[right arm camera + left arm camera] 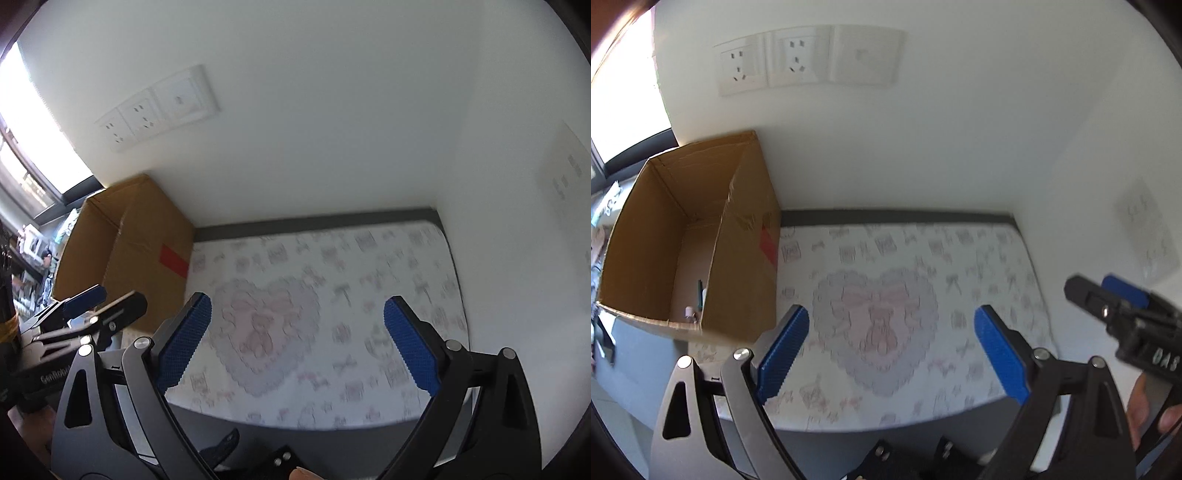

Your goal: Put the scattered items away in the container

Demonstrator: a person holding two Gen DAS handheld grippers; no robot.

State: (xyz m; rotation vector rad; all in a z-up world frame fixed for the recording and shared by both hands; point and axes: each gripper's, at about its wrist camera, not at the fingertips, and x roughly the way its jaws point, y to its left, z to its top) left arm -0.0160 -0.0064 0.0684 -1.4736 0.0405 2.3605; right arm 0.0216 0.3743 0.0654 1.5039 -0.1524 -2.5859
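Two grippers, left gripper (892, 349) and right gripper (297, 341), hang spread wide and empty over the white heart-printed mat (979, 266). Beside the mat stands the open brown cardboard box (746, 236), a few small items (696, 306) lying at its bottom. They look light and slim; I'd pinch them mid-body.

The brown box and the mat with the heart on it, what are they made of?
The brown box looks like plain corrugated cardboard: matte brown walls, a frayed raw rim, creased folds, shiny clear tape and a red sticker. The mat looks like thin, smooth sheet, perhaps plastic or coated fabric. It lies flat with a printed pink and lilac heart; blur leaves its exact material unsure.
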